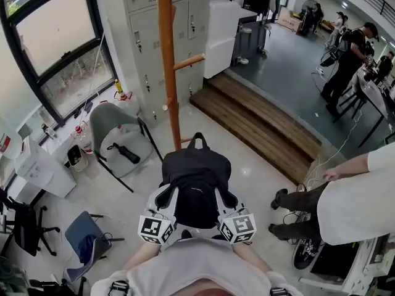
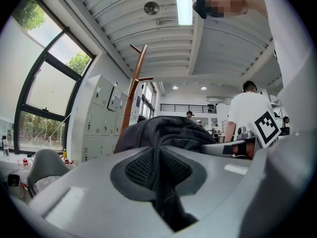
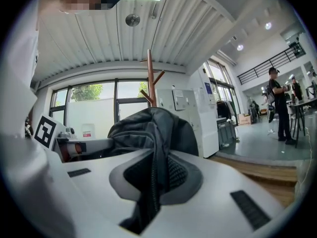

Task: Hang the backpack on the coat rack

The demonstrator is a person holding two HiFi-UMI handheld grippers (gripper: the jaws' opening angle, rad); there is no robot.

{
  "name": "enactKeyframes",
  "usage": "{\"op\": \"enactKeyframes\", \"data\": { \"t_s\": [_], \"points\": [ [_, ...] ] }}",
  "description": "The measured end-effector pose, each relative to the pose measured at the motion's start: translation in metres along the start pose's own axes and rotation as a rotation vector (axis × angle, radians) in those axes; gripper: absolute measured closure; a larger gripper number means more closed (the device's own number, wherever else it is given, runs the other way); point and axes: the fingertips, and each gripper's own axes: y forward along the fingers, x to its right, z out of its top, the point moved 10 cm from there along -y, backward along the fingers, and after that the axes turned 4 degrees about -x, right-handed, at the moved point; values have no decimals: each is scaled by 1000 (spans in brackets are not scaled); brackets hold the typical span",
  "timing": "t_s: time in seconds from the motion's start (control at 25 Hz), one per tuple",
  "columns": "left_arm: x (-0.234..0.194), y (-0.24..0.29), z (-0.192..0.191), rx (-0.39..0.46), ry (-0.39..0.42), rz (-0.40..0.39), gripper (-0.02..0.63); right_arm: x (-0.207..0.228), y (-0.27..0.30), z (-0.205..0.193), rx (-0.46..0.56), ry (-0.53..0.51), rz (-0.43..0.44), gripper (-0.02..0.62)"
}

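A black backpack (image 1: 195, 184) hangs in the air in front of me, its top loop handle (image 1: 197, 142) pointing toward the wooden coat rack (image 1: 166, 60). My left gripper (image 1: 168, 201) is shut on black fabric along the pack's left side (image 2: 159, 170). The right gripper (image 1: 223, 203) is shut on the right side (image 3: 154, 175). In the left gripper view the backpack (image 2: 163, 130) bulges over the jaws, with the coat rack (image 2: 133, 90) behind it. The right gripper view shows the backpack (image 3: 148, 130) and the coat rack (image 3: 151, 81) at the window.
A grey chair (image 1: 120, 134) with a black umbrella on it stands left of the rack's post. Grey lockers (image 1: 157, 36) line the wall behind. Wooden steps (image 1: 259, 122) rise to the right. One person's legs (image 1: 302, 202) are close on the right; other people stand farther off.
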Motion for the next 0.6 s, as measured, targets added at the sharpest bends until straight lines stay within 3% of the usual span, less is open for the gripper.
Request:
{"op": "enactKeyframes", "data": {
  "t_s": [0.32,0.6],
  "points": [
    [-10,13,3,3,-18,87,555,15,33,11,-17,-25,81,563],
    [9,26,15,37,-3,158,555,43,38,26,7,-53,158,563]
  ]
}}
